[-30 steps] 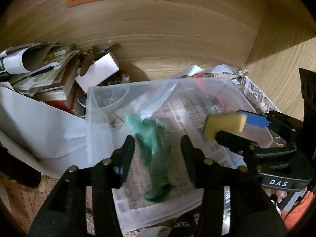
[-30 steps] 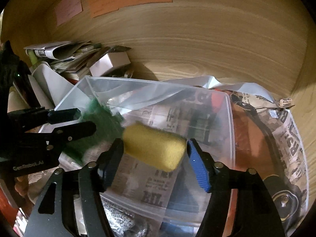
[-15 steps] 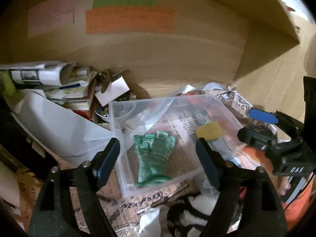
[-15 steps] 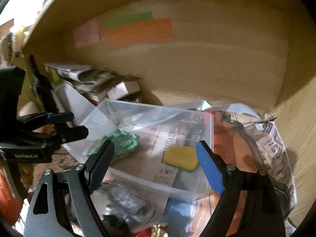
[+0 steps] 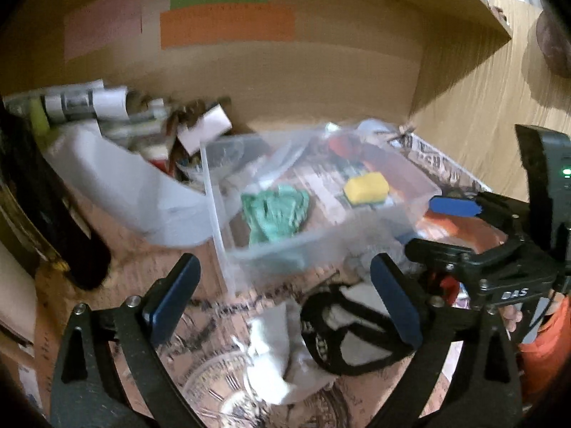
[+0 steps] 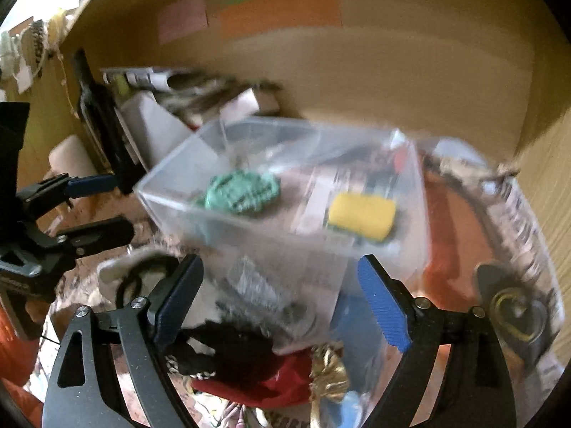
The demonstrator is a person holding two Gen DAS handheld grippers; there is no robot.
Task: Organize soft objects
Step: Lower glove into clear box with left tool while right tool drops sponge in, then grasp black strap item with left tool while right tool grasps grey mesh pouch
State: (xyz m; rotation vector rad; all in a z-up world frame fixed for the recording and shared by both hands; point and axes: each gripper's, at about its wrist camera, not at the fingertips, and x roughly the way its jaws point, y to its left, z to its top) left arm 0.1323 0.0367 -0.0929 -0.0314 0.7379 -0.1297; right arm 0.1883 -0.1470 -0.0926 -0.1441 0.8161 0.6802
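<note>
Left gripper [image 5: 283, 301] spread wide and empty above a white cloth with a black strap [image 5: 323, 335], lying directly beneath and between its fingers on the newspaper, long axis roughly crosswise. Right gripper [image 6: 280, 303], also wide and empty, hovers nearer a dark tangle [image 6: 232, 353]. Green glove [image 5: 276, 212] and yellow sponge [image 5: 365, 189] already lie inside the clear bin [image 5: 321, 242] ahead

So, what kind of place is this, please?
Probably a cluttered home shelf or cupboard nook. Wood panels close it in, with coloured paper notes stuck on. A clear plastic bin sits among stacked papers and newspaper.
</note>
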